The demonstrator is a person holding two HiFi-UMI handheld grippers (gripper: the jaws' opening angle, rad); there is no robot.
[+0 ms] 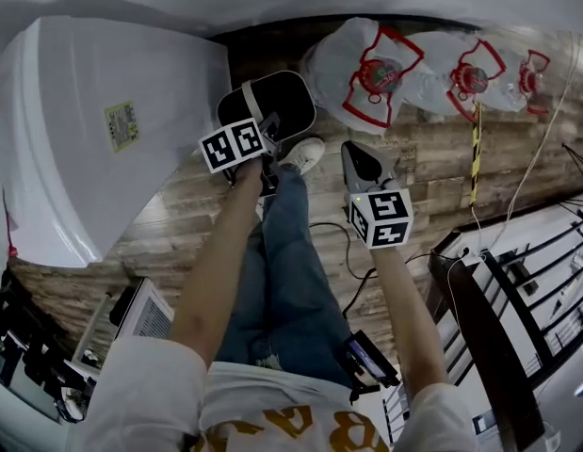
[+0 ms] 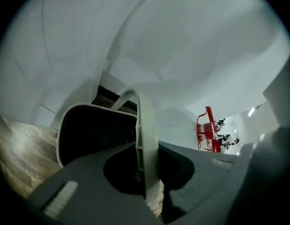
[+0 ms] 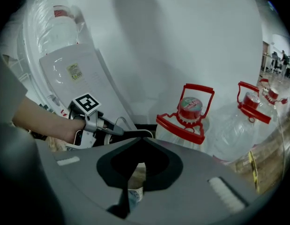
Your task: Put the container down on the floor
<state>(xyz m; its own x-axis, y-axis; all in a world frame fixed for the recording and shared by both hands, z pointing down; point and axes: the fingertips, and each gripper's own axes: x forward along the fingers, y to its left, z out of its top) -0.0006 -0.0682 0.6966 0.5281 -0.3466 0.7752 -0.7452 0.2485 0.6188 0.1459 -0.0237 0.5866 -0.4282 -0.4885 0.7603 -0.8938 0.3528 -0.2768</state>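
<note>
A black container (image 1: 272,102) with a white rim and a thin white bail handle sits low over the wood floor, just past the person's shoe (image 1: 302,152). My left gripper (image 1: 267,132) is shut on that handle. In the left gripper view the handle (image 2: 145,139) runs upright between the jaws, with the container's dark inside (image 2: 95,135) behind it. Whether the container touches the floor I cannot tell. My right gripper (image 1: 355,158) hovers to the right of the container, shut with nothing in it; its jaws meet in a point in the right gripper view (image 3: 139,142).
A big white appliance (image 1: 103,130) stands at the left. Clear water jugs with red handles (image 1: 366,73) (image 1: 470,78) lie on the floor behind the container. A black rack (image 1: 526,290) and loose cables (image 1: 352,252) are at the right.
</note>
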